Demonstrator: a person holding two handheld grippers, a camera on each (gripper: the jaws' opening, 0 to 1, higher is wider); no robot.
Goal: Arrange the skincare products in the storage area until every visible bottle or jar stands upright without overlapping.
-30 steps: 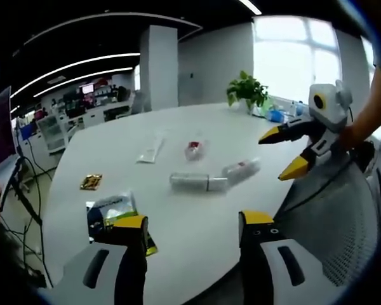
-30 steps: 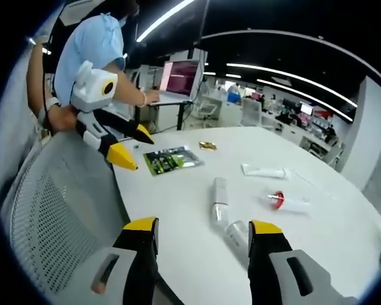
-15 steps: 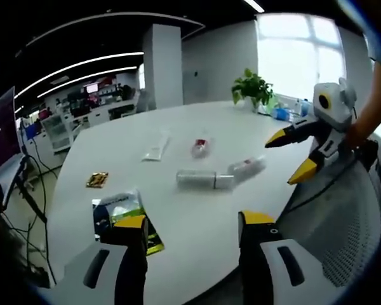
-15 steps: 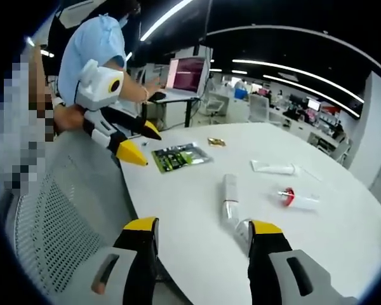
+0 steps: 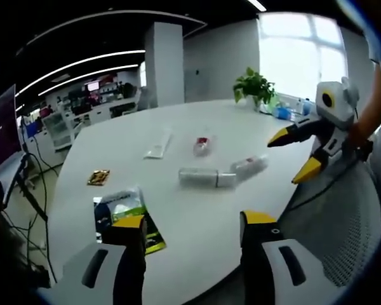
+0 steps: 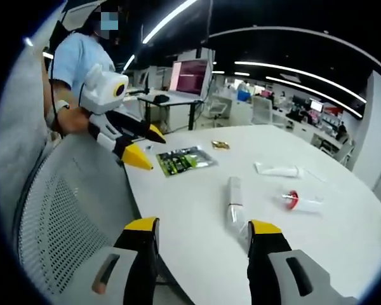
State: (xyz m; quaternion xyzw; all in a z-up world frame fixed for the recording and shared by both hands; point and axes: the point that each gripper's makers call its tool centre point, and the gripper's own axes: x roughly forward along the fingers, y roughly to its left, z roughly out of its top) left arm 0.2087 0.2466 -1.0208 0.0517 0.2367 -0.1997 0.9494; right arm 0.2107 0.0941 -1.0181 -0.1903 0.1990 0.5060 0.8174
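1. Location: 4 skincare items lie on their sides on the white table (image 5: pixel 197 210), none upright. A clear bottle (image 5: pixel 199 177) and a second clear bottle (image 5: pixel 249 166) lie end to end near the table's near edge. A red-capped bottle (image 5: pixel 201 145) and a white tube (image 5: pixel 157 145) lie farther in, apart from each other.
2. Left gripper (image 5: pixel 190 225): jaws released, gap empty, held off the table edge.
3. Right gripper (image 6: pixel 203 230): jaws spread, nothing between them, above the edge nearest the 2 clear bottles (image 6: pixel 233 204).
4. Handling, as a judgement: the bottles look like light, rigid plastic with smooth round walls, likely to roll or slip. Grasp mid-body across the width, then tip up onto the base.
5. The tube looks soft and will deform under pressure. Take it near the stiffer cap end; whether it stands on its cap cannot be told.
6. A green packet (image 5: pixel 124 213) and a small gold wrapper (image 5: pixel 98 178) lie well apart from the bottles.
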